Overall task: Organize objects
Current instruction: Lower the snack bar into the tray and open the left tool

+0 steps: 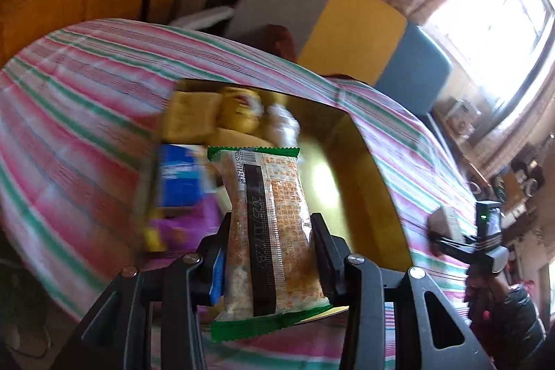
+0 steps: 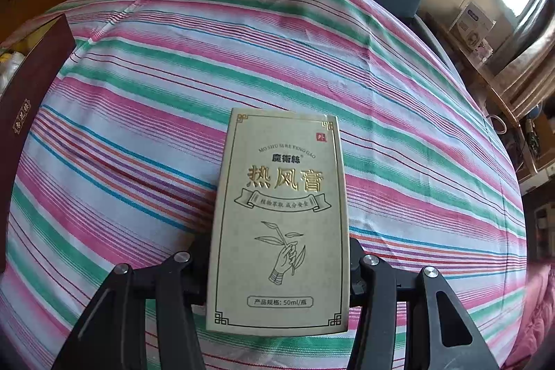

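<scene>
The left gripper [image 1: 274, 252] has a snack packet [image 1: 269, 231] pinched between its two black fingers [image 1: 326, 252]. The packet is see-through with green zigzag ends and orange writing, and a dark strip with a date runs down its middle. It sticks out past the fingers, pointing away from the camera, and its near end hangs back behind them. The fingers press on its sides, so the gripper is closed partway around it.

Just past the packet is an open box [image 1: 374, 169] with shiny gold walls. The packet's far end is over the inside of the box. In the box are a blue pack [image 1: 180, 175] on the left, something purple [image 1: 184, 224] near it, and yellow snacks [image 1: 239, 108] at the far end. They look blurry, so it is hard to tell more. The box sits on a striped cloth [image 1: 86, 113] of pink, green and white that covers the surface.

The right gripper [image 2: 279, 262] holds a cream carton [image 2: 281, 217] with gold letters and a drawing of a hand holding a leafy twig. The carton stands between its fingers, with its far end over the striped cloth. The gripper is closed partway on the carton's sides. In the left wrist view this gripper shows small at the far right, held by a hand [image 1: 485, 293].

A dark red box side [image 2: 31, 85] shows at the left edge of the right wrist view.
</scene>
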`<state>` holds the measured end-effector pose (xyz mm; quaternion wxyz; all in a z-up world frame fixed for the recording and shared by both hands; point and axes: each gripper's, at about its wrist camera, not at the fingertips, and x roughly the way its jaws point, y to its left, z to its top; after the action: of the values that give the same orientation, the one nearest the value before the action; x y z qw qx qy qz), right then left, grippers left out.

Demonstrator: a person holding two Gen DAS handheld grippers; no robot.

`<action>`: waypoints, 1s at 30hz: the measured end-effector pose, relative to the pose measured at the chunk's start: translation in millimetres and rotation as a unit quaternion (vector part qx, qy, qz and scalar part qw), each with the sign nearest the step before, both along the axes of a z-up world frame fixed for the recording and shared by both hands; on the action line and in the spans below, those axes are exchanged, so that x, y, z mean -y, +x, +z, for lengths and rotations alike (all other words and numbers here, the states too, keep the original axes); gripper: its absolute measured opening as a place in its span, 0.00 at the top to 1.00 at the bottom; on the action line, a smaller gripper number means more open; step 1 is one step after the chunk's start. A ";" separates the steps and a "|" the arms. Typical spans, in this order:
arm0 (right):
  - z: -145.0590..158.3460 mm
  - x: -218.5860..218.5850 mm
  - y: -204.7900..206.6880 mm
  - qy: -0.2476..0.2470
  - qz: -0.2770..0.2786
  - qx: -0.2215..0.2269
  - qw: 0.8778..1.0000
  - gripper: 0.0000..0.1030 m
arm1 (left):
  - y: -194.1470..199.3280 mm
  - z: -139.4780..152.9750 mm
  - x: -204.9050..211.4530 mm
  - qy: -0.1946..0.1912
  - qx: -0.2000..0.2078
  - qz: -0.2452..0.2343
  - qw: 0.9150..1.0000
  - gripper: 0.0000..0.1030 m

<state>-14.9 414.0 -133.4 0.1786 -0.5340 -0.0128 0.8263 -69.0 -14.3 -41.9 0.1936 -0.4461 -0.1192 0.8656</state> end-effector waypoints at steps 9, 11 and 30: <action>1.0 1.0 0.7 0.003 0.001 0.002 1.000 0.49 | -27.4 -35.6 -57.1 -0.008 0.064 -0.010 0.998 0.60; 0.9 0.4 0.2 0.003 0.002 0.003 1.000 0.49 | -32.9 -49.4 -58.4 -0.007 0.087 0.002 0.996 0.60; 0.6 0.1 -0.7 0.006 0.004 0.004 1.000 0.48 | -21.1 -47.0 -55.0 -0.070 0.041 -0.004 0.997 0.57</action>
<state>-15.7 413.9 -132.9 0.1786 -0.5362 -0.0207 0.8247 -90.1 40.7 -88.9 0.1606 -0.4941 -0.0641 0.8520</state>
